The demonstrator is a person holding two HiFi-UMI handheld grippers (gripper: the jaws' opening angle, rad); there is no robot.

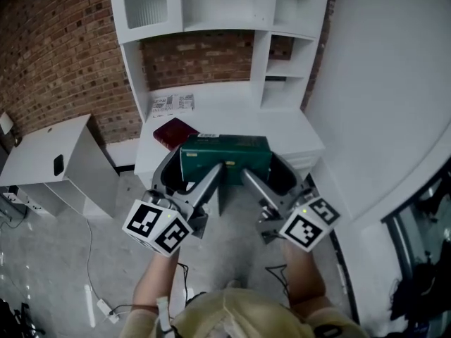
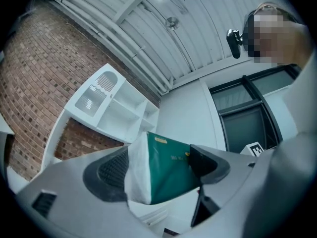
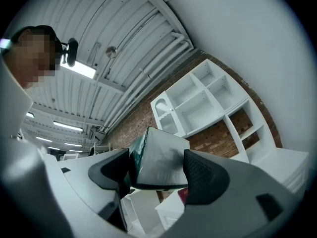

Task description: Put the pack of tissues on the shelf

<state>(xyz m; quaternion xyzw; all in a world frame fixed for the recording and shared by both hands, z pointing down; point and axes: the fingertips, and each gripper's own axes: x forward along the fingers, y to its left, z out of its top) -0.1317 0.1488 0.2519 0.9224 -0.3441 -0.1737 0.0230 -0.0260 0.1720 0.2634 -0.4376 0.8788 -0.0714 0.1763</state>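
- One tissue pack [image 1: 225,153]
- Two grippers: left gripper [image 1: 192,171], right gripper [image 1: 269,173]
- One red book [image 1: 175,132]
- One newspaper [image 1: 173,103]
- One shelf unit [image 1: 225,13]
- One desk [image 1: 239,118]
- One cabinet [image 1: 49,160]

Head down, gripper views apparently up, sharing shelf [image 1: 225,2].

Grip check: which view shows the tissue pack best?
Head view: the tissue pack shows full width, green top and front. Left gripper view: one green face, white end. Right gripper view: mostly a white end.
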